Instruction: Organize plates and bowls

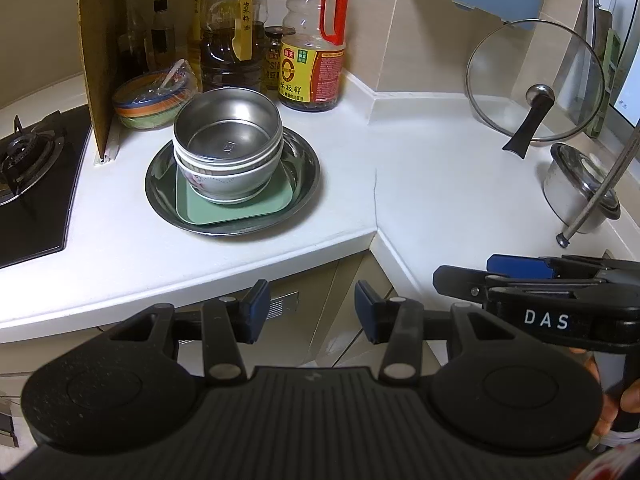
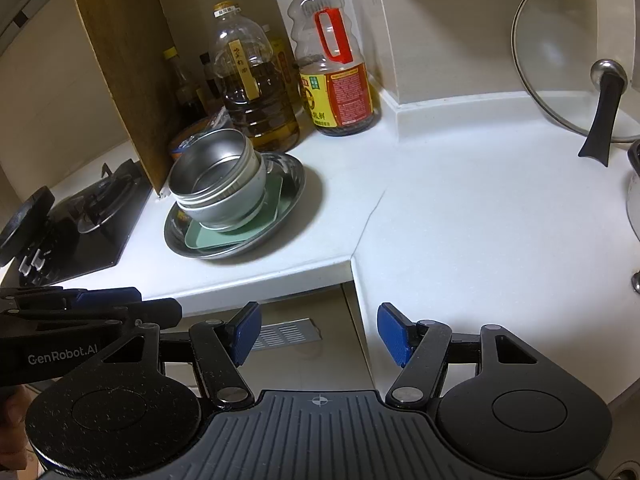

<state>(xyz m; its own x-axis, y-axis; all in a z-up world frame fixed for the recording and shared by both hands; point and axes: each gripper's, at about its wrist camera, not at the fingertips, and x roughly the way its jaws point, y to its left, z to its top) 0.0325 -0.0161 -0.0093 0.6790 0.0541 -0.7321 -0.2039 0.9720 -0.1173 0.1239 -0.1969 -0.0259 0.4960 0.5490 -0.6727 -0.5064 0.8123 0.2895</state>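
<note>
Steel and glaze make up the pile we are dealing with: a round steel plate (image 1: 232,184) on the white worktop (image 1: 420,184), a green square plate (image 1: 236,210) lying in it, a pale patterned bowl (image 1: 236,188) on that, and a steel bowl (image 1: 228,132) nested on top. We think a further rim shows between the two bowls, though the view is too poor to be sure. The pile stands just right of the gas hob (image 1: 28,160) and in front of the oil bottles (image 1: 234,40).

Going left to right from there, our left gripper (image 1: 310,312) sits below the worktop's front edge, its blue pads apart and holding nothing. The pile lies ahead of it and slightly to its left. Our right gripper (image 2: 318,332) is beside it, also spread and empty, and from there the pile lies ahead and clearly off to the left. So the left gripper is the nearer one, on our reading.

Plates and bowls already sit gathered in one nested pile. That fits a finished tidy or a pile waiting to be sorted apart; we cannot tell which.
</note>
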